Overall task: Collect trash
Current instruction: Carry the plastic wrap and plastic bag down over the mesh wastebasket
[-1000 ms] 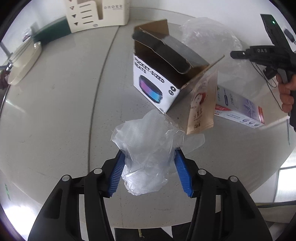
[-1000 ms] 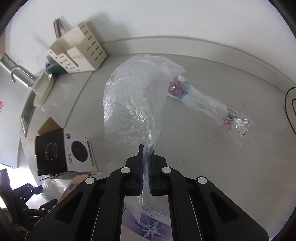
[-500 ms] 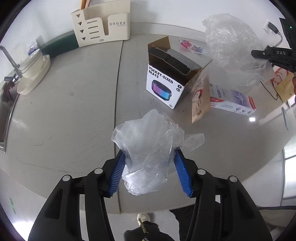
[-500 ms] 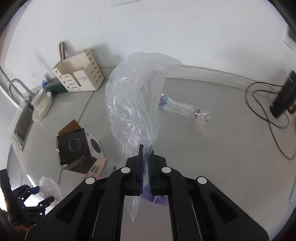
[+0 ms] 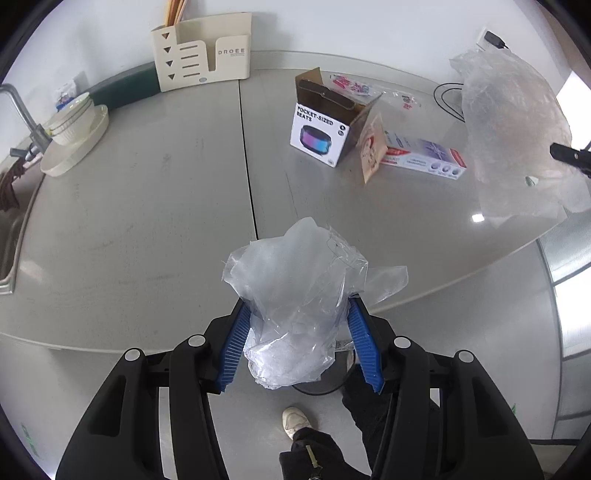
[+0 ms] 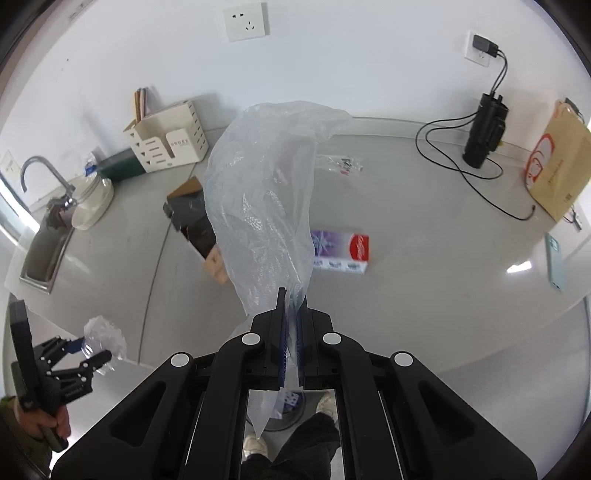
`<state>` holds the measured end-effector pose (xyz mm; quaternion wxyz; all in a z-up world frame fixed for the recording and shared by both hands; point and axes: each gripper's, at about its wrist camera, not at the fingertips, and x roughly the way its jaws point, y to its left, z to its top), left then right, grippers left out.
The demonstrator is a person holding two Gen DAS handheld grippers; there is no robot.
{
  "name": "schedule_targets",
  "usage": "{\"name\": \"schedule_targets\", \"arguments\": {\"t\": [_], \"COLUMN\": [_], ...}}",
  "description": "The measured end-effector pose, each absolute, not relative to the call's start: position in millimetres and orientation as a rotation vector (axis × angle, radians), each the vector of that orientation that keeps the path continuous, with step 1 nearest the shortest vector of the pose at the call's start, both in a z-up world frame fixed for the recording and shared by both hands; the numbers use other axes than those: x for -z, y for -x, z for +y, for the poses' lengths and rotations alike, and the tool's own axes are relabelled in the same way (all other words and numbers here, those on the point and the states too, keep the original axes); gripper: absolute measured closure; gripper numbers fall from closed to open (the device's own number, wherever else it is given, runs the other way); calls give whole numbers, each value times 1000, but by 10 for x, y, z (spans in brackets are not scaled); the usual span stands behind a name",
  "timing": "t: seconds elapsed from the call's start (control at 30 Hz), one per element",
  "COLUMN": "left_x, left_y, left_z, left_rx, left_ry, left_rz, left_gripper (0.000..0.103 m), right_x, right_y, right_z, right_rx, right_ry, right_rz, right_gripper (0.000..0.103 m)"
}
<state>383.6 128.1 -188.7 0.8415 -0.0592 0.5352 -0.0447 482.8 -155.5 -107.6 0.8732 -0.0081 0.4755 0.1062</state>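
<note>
A: We've got pale grey across the table (image 5: pixel 140 206), with one thin dark seam line running down it.

B: And we see ribbed blue pads on the black left hand-held gripper (image 5: pixel 295 332), around a clear, whitish crumpled plastic (image 5: pixel 295 295).

A: We spot the speaker box (image 5: pixel 321 129): white front, black lettering, a rainbow-glowing speaker picture, brown cardboard flaps.

B: Beside it we have a white carton (image 5: pixel 424 158) with purple snowflake print and a red end.

A: From the right, we see the black right hand-held gripper (image 6: pixel 291 328) with a frosty translucent bag (image 6: pixel 266 206).

B: We note the cream organiser (image 5: pixel 201 51), white wall socket (image 6: pixel 245 22), and a tan paper bag (image 6: pixel 557 173) with red-and-white ring print.
</note>
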Motion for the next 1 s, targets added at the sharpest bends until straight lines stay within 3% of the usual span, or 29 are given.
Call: {"name": "schedule_targets", "arguments": {"t": [0.43, 1.0], "left_x": [2060, 2701], "left_y": [-3282, -2985], "left_z": [1084, 598], "left_rx": [74, 39], "left_ry": [146, 159], "left_rz": [1151, 1281], "left_gripper": [51, 51], "right_x": [1476, 2165], "right_y": [-4168, -3612], "right_z": [-1625, -1794], "right_rx": [-296, -405], "right_ry": [24, 61], "right_rz": [1091, 1262], "right_gripper": [98, 98]}}
